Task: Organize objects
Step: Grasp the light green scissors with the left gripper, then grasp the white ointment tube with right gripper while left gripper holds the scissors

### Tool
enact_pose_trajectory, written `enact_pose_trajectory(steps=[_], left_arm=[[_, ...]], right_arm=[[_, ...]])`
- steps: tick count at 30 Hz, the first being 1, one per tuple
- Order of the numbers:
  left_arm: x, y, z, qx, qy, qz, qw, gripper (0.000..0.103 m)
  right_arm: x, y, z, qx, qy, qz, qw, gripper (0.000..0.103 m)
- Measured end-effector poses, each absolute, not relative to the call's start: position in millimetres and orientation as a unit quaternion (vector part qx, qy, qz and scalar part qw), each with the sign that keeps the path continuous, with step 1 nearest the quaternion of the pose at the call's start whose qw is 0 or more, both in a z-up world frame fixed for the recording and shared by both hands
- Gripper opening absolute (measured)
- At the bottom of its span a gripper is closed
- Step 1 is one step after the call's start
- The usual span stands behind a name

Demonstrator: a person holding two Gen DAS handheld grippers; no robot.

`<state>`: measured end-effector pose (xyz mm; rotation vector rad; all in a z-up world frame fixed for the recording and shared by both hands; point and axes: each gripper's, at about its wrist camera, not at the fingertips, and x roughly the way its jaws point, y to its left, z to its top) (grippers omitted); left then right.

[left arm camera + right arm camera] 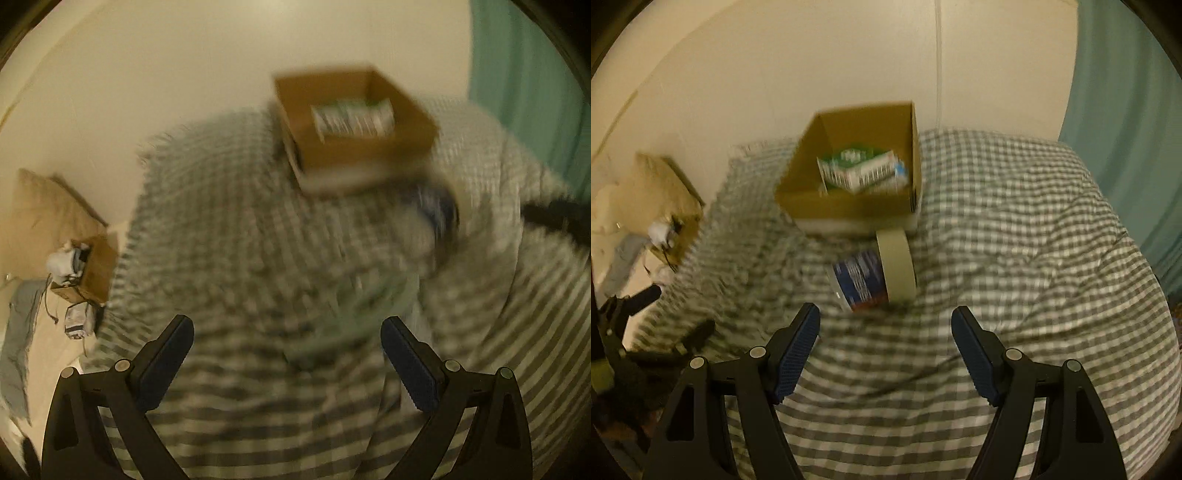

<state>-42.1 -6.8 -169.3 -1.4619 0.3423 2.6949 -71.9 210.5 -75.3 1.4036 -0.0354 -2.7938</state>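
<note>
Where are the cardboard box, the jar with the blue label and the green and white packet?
cardboard box (846, 206): right wrist view, on its near outer wall.
jar with the blue label (862, 282): right wrist view, on the label, jar lying on its side.
green and white packet (860, 173): right wrist view, on its face, inside the box.

Motion blur smears the greenish object (354, 314) on the bedspread (229, 258).

Both grippers share one build: the left gripper (287, 345) and right gripper (885, 334) have matte black, angular arms with triangular cut-outs, round silver pivot screws, and fingers (798, 350) faced with ribbed dark-blue pads.
</note>
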Motion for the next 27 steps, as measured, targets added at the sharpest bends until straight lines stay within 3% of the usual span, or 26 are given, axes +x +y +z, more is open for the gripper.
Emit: enact_pose_trajectory(steps=[4,11,12,13,15,17,18,23,27], left_arm=[[-50.1,8.1,-200.1,-0.491,0.160,0.855,0.036,0.103],[-63.6,25.5,-209.0,-0.462,0.168,0.869,0.061,0.099],[-67.7,26.1,-211.8,-0.468,0.159,0.867,0.071,0.089],[-69.2,25.0,-212.6,-0.472,0.148,0.865,0.079,0.069],[-74.0,23.5,-217.1,-0.493,0.135,0.854,0.095,0.046],[-73.7,21.7,-217.2,-0.494,0.132,0.854,0.099,0.036],[-74.7,22.3,-216.7,-0.493,0.127,0.855,0.100,0.025],[-76.5,0.0,-195.8,-0.492,0.081,0.862,0.093,0.011],[-80.7,-25.6,-178.5,-0.497,0.047,0.864,0.072,0.009]], right_arm=[[-76.5,207.6,-89.3,0.464,-0.002,-0.886,0.012,0.073],[-79.5,211.9,-103.9,0.481,0.004,-0.877,0.004,0.073],[-80.2,213.3,-106.9,0.484,0.004,-0.875,0.001,0.073],[-80.2,213.6,-107.9,0.487,0.005,-0.874,-0.001,0.073],[-80.4,213.6,-110.2,0.489,0.007,-0.872,-0.005,0.073],[-81.0,212.0,-112.3,0.491,0.009,-0.871,-0.007,0.073],[-81.7,210.4,-113.3,0.491,0.010,-0.871,-0.007,0.073],[-85.3,191.6,-119.9,0.495,0.017,-0.869,0.008,0.073],[-87.5,165.0,-132.1,0.506,0.026,-0.862,0.031,0.073]])
